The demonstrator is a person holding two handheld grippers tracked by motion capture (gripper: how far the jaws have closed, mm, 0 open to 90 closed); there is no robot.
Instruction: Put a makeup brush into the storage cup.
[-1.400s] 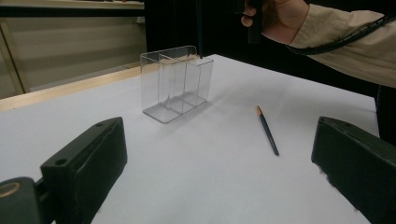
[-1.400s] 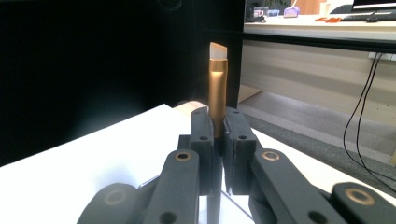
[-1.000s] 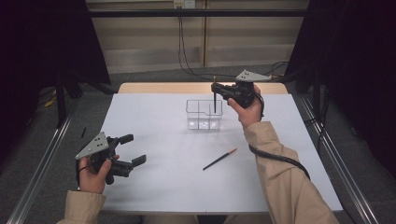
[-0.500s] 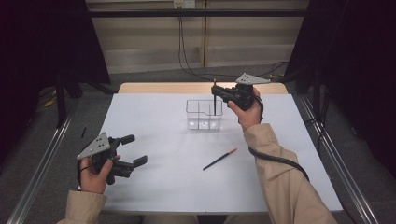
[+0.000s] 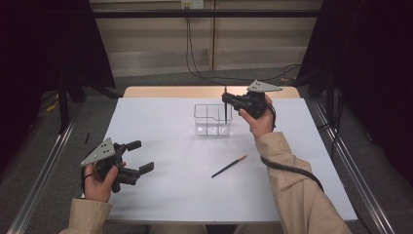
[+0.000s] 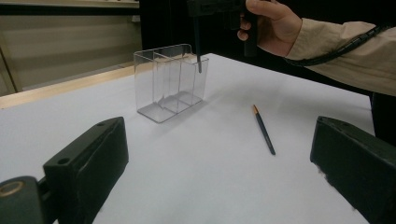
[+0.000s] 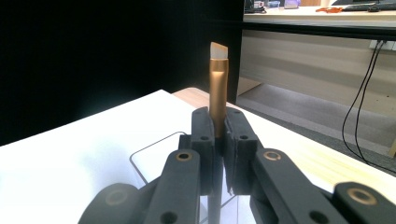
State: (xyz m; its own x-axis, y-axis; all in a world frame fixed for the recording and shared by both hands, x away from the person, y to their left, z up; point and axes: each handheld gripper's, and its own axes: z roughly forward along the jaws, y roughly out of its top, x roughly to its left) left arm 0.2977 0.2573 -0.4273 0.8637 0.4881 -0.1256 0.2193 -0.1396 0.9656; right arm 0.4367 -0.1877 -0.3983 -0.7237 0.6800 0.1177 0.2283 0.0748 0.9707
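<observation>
Presently the right claw [image 5: 226,99] is clamped on a thin brush [image 7: 218,88], held upright over the clear organizer [image 5: 212,119] at the table's [image 5: 160,117] far side. Judged light, stiff, slender; grip mid-handle. Left claw [image 5: 139,156] stands apart, near left.

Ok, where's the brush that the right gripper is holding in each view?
High view: top centre, brush hangs over the clear box.
Left gripper view: top centre, dark handle above the box.
Right gripper view: centre, copper ferrule between the jaws.
Shared landmark: the clear box.
</observation>
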